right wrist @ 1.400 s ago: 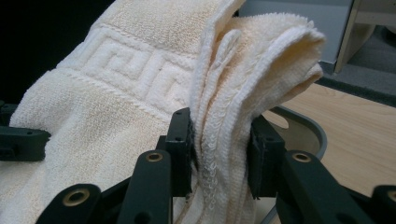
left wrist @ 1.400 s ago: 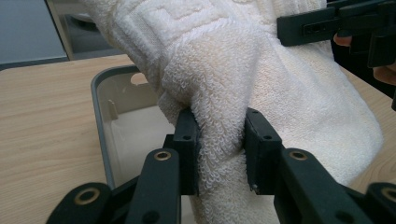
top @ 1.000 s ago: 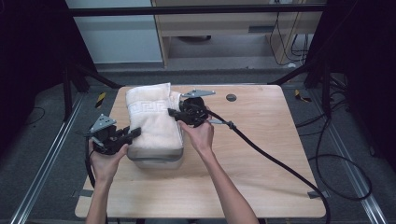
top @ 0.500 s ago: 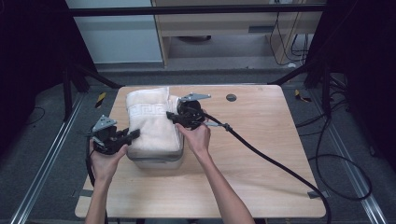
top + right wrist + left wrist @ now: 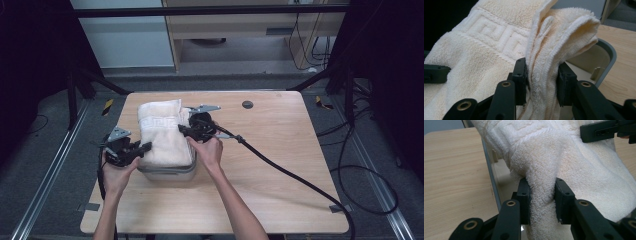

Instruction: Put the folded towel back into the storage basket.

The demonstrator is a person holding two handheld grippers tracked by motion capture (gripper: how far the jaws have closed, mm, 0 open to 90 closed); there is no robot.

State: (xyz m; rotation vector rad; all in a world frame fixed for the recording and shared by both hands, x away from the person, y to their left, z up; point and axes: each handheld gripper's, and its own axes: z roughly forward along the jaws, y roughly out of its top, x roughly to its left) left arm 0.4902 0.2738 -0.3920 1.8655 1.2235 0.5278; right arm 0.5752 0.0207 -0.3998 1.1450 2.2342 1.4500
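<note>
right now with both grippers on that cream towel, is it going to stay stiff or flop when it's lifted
Likely floppy: the towel bunches into soft folds where the left gripper and the right gripper pinch it. It will probably sag between the two grips, since it already drapes over the grey bin. The looped terry looks grippy, so slipping seems unlikely.

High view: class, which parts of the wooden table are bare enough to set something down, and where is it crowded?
The wooden table is bare right of the black cable and along the near edge. The left half is crowded: folded cream towel over a grey bin, both grippers' jaws clamped on the towel.
</note>
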